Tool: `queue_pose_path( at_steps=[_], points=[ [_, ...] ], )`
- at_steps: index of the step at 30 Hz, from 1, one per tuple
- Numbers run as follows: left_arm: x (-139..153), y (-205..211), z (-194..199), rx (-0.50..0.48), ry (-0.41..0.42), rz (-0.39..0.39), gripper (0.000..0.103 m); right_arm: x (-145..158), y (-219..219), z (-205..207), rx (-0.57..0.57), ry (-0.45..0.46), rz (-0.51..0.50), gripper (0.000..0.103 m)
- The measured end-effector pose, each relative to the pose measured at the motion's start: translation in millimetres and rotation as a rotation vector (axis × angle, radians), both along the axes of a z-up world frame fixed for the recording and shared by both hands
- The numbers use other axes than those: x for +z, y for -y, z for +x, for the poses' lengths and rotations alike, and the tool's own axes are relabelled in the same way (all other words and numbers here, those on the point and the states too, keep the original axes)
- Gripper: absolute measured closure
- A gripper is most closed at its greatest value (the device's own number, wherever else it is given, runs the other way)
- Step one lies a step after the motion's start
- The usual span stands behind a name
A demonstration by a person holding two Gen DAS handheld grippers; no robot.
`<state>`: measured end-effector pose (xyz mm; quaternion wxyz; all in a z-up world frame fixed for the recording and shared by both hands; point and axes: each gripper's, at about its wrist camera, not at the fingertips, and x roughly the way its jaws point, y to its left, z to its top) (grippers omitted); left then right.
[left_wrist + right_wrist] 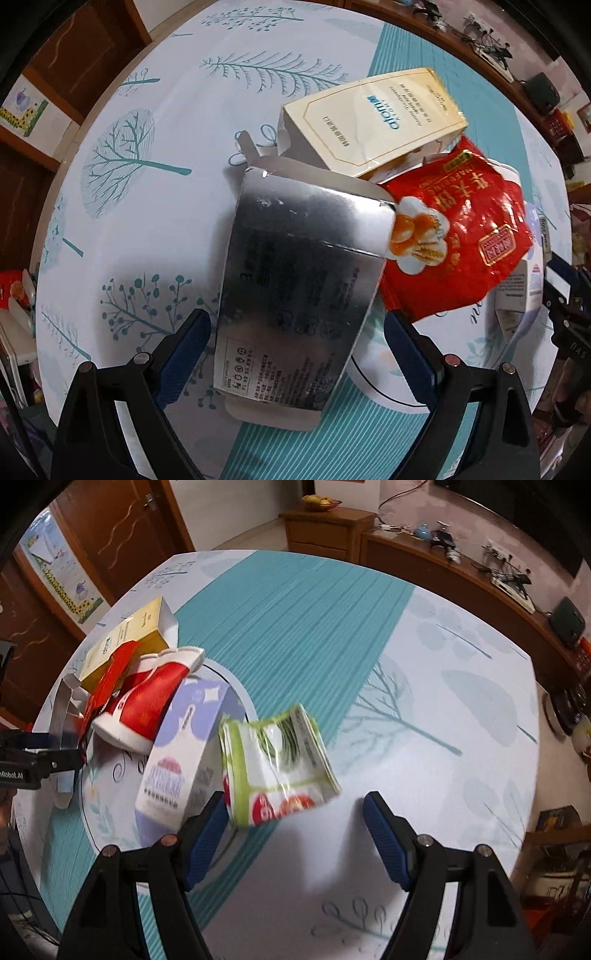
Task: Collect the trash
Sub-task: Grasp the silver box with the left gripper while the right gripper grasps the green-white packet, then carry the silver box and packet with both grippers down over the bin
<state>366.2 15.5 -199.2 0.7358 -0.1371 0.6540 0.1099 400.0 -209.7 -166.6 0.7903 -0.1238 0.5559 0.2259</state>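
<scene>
on the counter (461,709) i see trash heaped together: a silver carton (295,277) lies between my left gripper (297,354) fingers, spread wide, gripping nothing. my right gripper (295,834) is equally wide, a green-and-white packet (277,764) just beyond its fingertips, untouched.

Even indoor light, glare on silver box (295,280), motion blur, fisheye-warped edges

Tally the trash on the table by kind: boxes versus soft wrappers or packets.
Boxes: 3 — silver box, cream box, purple-and-white box
Soft packets: 3 — red snack bag, red-and-white pouch, green-and-white packet
Total: 6
</scene>
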Motion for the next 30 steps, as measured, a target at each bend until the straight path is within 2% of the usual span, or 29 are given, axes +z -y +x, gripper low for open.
queue_pose_path(
  at_steps=[4,6,7,8,10,12,14,20,25,30],
  points=[
    [-3,-7,6,0.01,-0.008,0.006,0.011,-1,-5,4,0.022,0.024,-0.007,0.028],
    [-5,-10,5,0.018,-0.007,0.001,0.026,-1,-4,6,0.012,0.023,0.0,0.028],
    [-4,-11,3,0.02,-0.006,0.007,0.029,-1,-3,6,0.001,0.026,0.0,0.033],
    [-3,-12,-1,0.019,0.0,0.008,0.035,0,-4,7,-0.007,0.031,-0.005,0.042],
    [-1,-12,-6,0.017,0.011,-0.016,0.036,1,-3,3,-0.021,0.045,-0.024,0.052],
    [2,-12,-10,0.019,0.022,-0.022,0.038,4,0,-4,-0.036,0.039,0.006,0.062],
    [5,-11,-15,0.013,0.035,-0.025,0.039,8,2,-11,-0.051,0.037,0.023,0.077],
    [21,-18,-42,0.001,0.068,-0.053,0.039,11,14,-43,-0.146,0.0,0.032,0.08],
    [38,-28,-80,-0.022,0.088,-0.073,0.039,21,22,-87,-0.242,-0.026,0.099,0.08],
    [60,-30,-120,-0.093,0.118,-0.075,0.039,38,18,-138,-0.303,-0.024,0.161,0.08]
  ],
)
